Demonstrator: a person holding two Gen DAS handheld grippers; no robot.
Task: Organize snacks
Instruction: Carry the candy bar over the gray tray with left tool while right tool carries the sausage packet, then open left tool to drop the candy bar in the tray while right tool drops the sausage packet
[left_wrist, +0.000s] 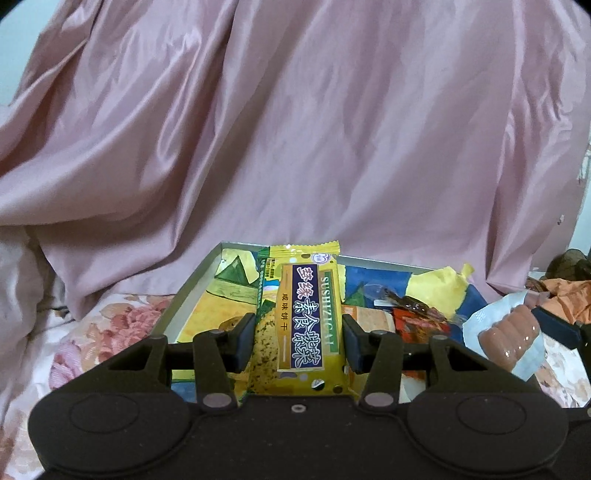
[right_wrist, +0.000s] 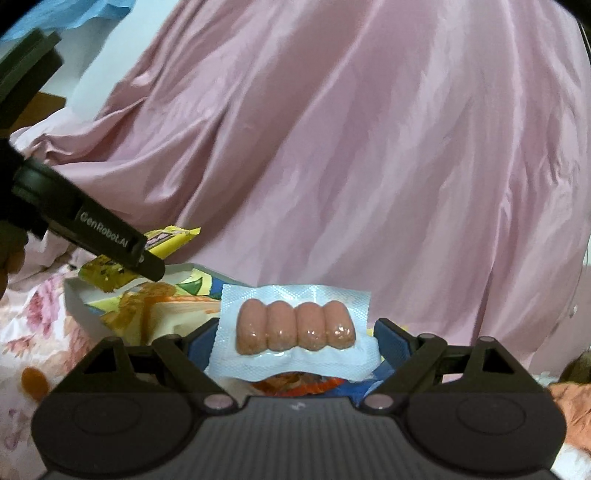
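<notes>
Your left gripper (left_wrist: 298, 338) is clamped narrowly on a yellow cracker pack (left_wrist: 300, 320), pads pressing its two long edges so the pack stands on end with the label facing the camera. That edgewise grip probably suits a slim, stiff wrapper: it stays flat and can be slid down into the tray (left_wrist: 192, 286) without crumpling.

Your right gripper (right_wrist: 295, 334) stands wide, yet it holds the sausage pack (right_wrist: 295, 325) across its full width, the pads bearing on the side margins of the white sealed film. The four sausages lie side by side between the pads, so the squeeze falls on the film rather than the meat, which looks deliberate.

Both packs hang in the air just above the tray, which sits on a flowered bed sheet (left_wrist: 92, 332) and already carries other wrapped snacks (left_wrist: 417, 314). A pink satin cloth (left_wrist: 295, 129) fills the background.

The left gripper tilts downward over the tray's near edge; the right one points nearly level, just beside it, and its view shows the left gripper's arm crossing at the left.
</notes>
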